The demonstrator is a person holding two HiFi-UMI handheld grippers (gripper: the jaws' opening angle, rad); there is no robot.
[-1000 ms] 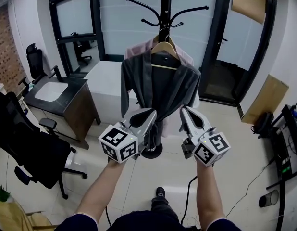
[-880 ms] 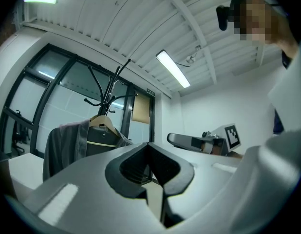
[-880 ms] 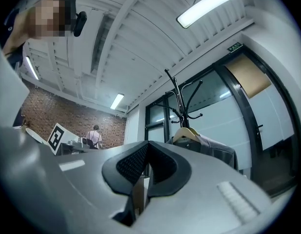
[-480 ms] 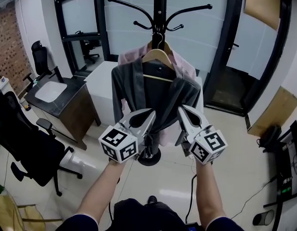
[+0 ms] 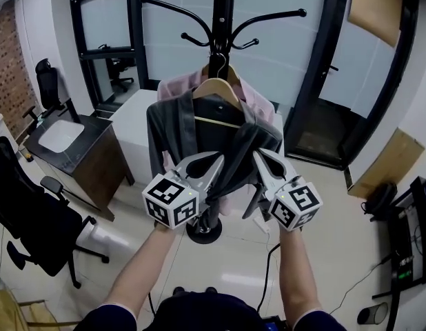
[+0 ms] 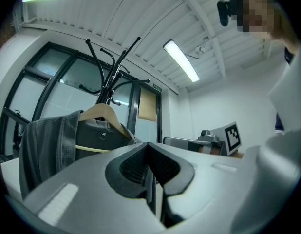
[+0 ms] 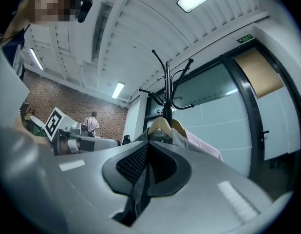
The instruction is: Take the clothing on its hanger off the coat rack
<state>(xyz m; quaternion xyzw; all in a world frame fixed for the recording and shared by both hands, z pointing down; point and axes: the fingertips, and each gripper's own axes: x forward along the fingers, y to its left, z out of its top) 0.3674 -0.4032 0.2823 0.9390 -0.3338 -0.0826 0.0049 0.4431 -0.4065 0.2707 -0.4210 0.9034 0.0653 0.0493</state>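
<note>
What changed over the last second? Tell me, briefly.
The left claw and right claw moved in toward the rack. A fold of the robe now slants across its front to them. The right claw stayed shut on the robe, and the hanger stayed hooked on the rack.

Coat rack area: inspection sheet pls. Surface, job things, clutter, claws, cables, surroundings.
Surface: glossy light tiled floor.
Job's things: coat rack upright; grey robe on a wooden hanger hooked on it; pink garment behind the robe.
Clutter: black office chair and dark desk at left; cardboard sheet leaning on the right wall.
Grippers: left claw shut, nothing seen between its pads; right claw shut, with a fold of the grey robe apparently caught in it.
Cables: black cable hanging below the right claw.
Surroundings: black-framed glass partitions behind the rack; brick wall far left.
</note>
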